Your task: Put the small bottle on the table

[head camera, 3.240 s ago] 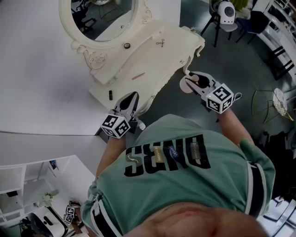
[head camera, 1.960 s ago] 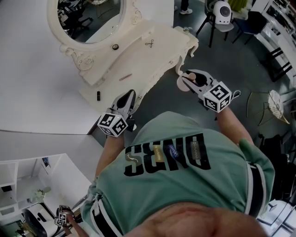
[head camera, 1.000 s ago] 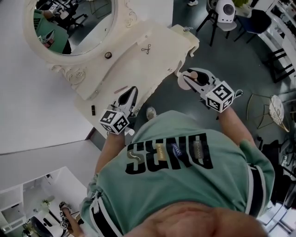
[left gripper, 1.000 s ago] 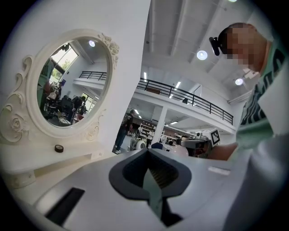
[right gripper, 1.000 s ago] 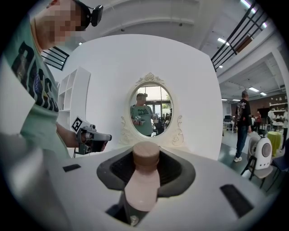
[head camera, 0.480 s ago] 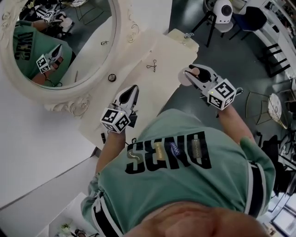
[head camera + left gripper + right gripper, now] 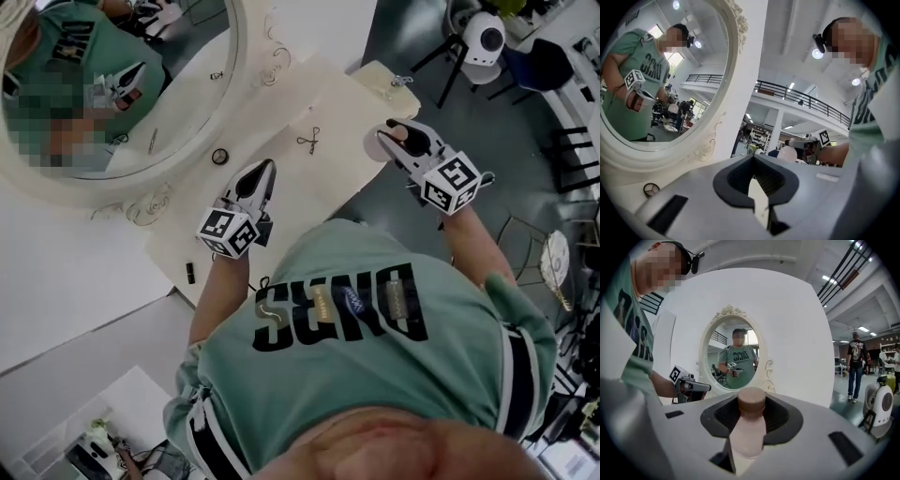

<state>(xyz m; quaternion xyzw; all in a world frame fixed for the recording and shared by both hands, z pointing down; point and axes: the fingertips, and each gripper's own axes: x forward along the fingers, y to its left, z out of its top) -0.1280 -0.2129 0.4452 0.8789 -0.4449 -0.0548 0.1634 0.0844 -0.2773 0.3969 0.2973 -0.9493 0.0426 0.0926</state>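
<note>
The small bottle [image 7: 748,439], pale pink with a brown cap, stands upright between the pads of my right gripper [image 7: 751,423], which is shut on it. From the head view this gripper [image 7: 399,141] hovers at the right edge of the cream dressing table [image 7: 309,192], with the bottle [image 7: 396,134] above the floor beside that edge. Over the tabletop's middle, my left gripper [image 7: 265,169] is shut with nothing in it. In its own view the left gripper [image 7: 757,197] points toward the mirror frame.
An oval mirror [image 7: 112,84] in a carved frame stands at the table's back. Small scissors [image 7: 310,141], a round dark disc [image 7: 219,157] and a small black item [image 7: 190,273] lie on the top. A white robot [image 7: 486,37] and chairs stand on the floor beyond.
The person has stepped closer to the table. The left gripper now hangs over the tabletop, and the right gripper has carried the bottle up to the table's right edge.
</note>
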